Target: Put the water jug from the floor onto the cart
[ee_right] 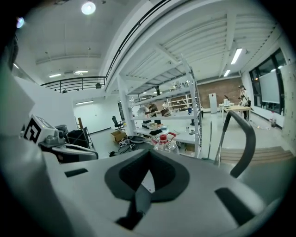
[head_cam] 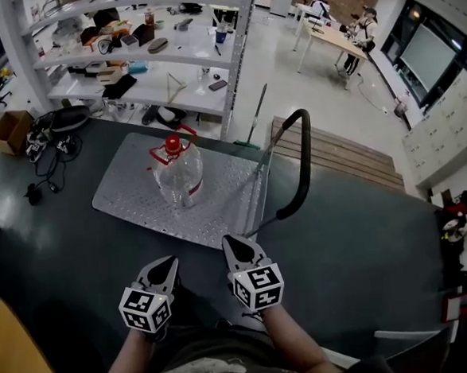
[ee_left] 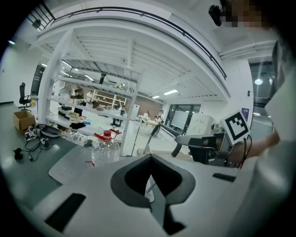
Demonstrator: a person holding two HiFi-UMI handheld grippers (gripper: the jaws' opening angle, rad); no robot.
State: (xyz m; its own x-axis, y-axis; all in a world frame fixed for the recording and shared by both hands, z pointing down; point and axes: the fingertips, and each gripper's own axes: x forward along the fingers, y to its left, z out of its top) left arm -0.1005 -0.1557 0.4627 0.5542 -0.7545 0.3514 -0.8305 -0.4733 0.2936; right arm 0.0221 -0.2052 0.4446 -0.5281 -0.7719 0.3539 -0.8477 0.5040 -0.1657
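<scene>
The clear water jug, with its red cap and red handle, stands upright on the cart's grey metal platform. It also shows ahead of the jaws, as the jug in the left gripper view and the jug in the right gripper view. Both grippers are drawn back close to the person's body, well short of the jug. My left gripper is shut with nothing in it. My right gripper is likewise shut and empty, near the platform's near corner.
The cart's black push handle rises at the platform's right end. White shelving loaded with several items stands behind the cart. A cardboard box and cables lie on the dark floor at left. People sit at a distant table.
</scene>
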